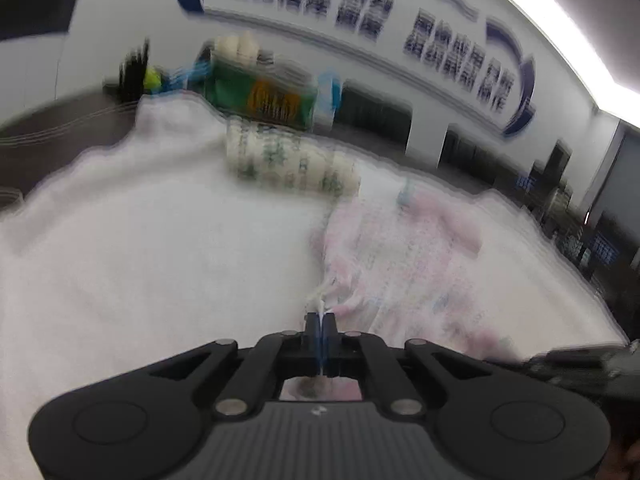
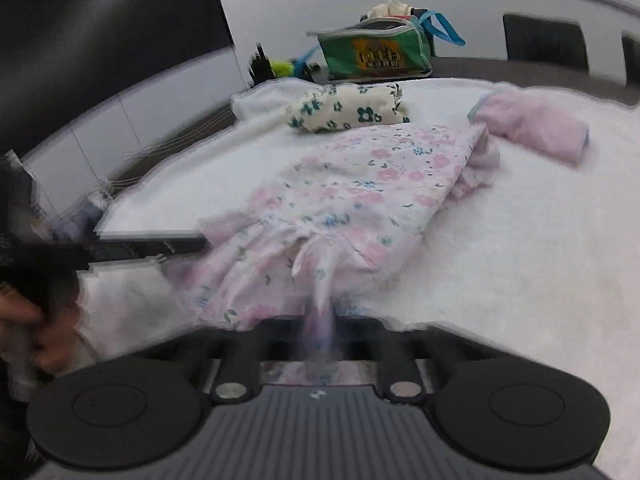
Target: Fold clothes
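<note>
A thin, pale cotton garment printed with small pink and blue flowers lies crumpled on a fluffy white towel-like cover spread over the table. The left gripper, matte black with ribbed grey housing, has its two fingers pressed together on a puckered edge of that garment, the cloth bunching into a small peak between them. The right gripper clamps another gathered fold at the near hem; its fingertips are blurred, yet a pulled strand of fabric runs straight into them.

Beyond the garment rests a cream roll of cloth with green flower print, and beside it to the right a soft folded pink bundle with pale blue trim. Behind them stands a green fabric bag with a yellow emblem and blue straps. At the left edge of the right wrist view, a hand grips the other tool's handle.
</note>
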A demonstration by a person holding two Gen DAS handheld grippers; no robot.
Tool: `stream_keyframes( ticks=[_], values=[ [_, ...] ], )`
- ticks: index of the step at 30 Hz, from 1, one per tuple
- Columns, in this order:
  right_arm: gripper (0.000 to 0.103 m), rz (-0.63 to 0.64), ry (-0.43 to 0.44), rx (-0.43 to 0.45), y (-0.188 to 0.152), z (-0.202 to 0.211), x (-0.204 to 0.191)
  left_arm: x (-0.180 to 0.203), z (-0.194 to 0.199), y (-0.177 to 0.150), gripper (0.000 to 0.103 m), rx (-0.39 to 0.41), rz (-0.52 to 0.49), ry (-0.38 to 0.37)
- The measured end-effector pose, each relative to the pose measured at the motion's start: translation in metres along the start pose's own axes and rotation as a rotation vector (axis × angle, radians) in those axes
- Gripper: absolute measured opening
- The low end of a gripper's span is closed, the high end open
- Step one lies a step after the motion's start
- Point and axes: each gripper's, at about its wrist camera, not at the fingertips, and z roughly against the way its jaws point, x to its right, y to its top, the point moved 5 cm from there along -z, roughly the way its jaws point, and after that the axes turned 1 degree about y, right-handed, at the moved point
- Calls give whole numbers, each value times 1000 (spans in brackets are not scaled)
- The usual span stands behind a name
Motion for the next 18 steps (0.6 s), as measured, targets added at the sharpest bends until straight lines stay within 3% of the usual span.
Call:
stream_keyframes(
  ticks=[2, 8, 12, 15, 18],
  values=[
    [1, 58, 19, 86, 24, 15, -20, -1, 44, 33, 0, 135, 18, -34],
    [1, 285, 116, 445, 123, 117, -105, 3, 162, 142, 0, 527, 43, -70],
    [1, 302, 153, 589, 172, 157, -136, 13, 232, 209, 0, 768, 79, 2],
    [1, 281, 180, 674, 203, 181, -150, 38, 255, 257, 0, 860, 77, 33],
    [1, 259, 206, 758, 235, 204, -164, 80, 247, 294, 0, 899, 67, 25]
  ],
)
